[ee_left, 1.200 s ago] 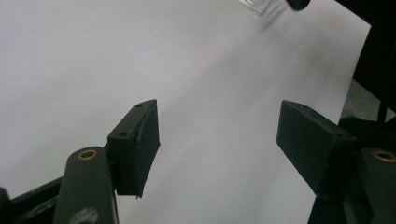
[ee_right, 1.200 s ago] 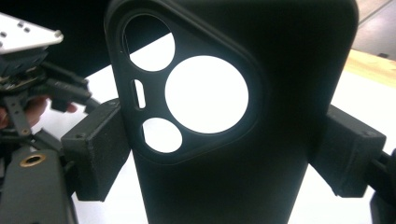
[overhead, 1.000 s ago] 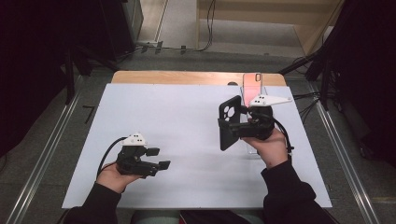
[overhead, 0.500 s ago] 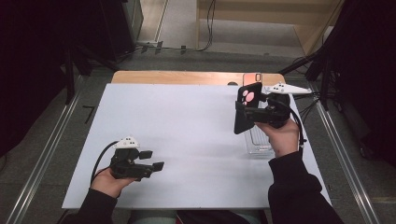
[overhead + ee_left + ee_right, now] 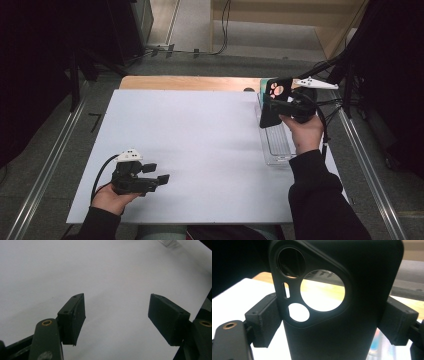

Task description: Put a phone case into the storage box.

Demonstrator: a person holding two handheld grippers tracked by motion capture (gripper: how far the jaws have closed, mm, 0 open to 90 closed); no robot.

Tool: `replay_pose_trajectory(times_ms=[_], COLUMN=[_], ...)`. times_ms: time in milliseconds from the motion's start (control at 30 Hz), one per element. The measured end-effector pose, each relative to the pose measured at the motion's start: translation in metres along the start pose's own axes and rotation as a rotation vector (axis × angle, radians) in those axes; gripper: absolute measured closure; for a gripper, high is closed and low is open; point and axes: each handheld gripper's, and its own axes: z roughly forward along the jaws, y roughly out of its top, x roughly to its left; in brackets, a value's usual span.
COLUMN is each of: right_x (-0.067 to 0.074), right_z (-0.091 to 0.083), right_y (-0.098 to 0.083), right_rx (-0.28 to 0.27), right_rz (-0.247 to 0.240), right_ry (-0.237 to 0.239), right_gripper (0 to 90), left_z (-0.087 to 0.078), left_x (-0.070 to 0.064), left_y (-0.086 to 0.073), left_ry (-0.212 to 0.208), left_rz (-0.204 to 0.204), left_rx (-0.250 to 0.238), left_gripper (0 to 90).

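Observation:
A black phone case (image 5: 271, 100) with a pink paw print on it hangs upright above the far end of a clear plastic tray (image 5: 278, 151). My right gripper (image 5: 274, 110) is shut on it across its width. In the right gripper view the case (image 5: 364, 287) stands between both pads, camera cut-outs at the top. My left gripper (image 5: 157, 173) rests low at the front left of the white board (image 5: 200, 135), open with nothing in it. Its jaws stand wide apart over bare white surface in the left gripper view (image 5: 116, 317).
The tray lies along the board's right edge. A teal item (image 5: 259, 95) peeks out at its far end, mostly hidden by the case. A wooden table edge (image 5: 190, 82) runs behind the board. Metal rails flank both sides.
My right gripper has carried the phone case to the right and farther back, from over the board to above the tray. The left gripper has drifted slightly toward the near edge.

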Motion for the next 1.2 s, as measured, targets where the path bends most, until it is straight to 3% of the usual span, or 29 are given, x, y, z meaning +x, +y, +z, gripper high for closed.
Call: replay_pose_trajectory(times_ms=[367, 533, 733, 900, 1200], right_x=[-0.034, -0.047, -0.054, -0.056, -0.058], right_z=[0.036, 0.055, 0.076, 0.09, 0.11], right_y=[-0.004, -0.013, -0.023, -0.029, -0.024], right_rx=[0.016, 0.049, 0.093, 0.105, 0.113], right_rz=[0.032, 0.072, 0.107, 0.1, 0.109], right_ry=[-0.126, -0.141, -0.168, -0.184, -0.216], right_gripper=[12.7, 12.6, 12.5, 12.5, 12.4], left_z=[0.001, 0.002, 0.002, 0.004, 0.005], left_x=[0.001, 0.001, 0.001, 0.0, 0.0], left_y=[0.0, 0.0, 0.0, 0.0, 0.001], left_ry=[-0.003, -0.008, -0.019, -0.015, -0.02], left_rz=[0.0, -0.003, -0.003, 0.01, 0.006], left_rx=[0.004, 0.005, 0.0, 0.009, 0.006], left_gripper=[30.2, 30.1, 30.1, 30.2, 30.2])
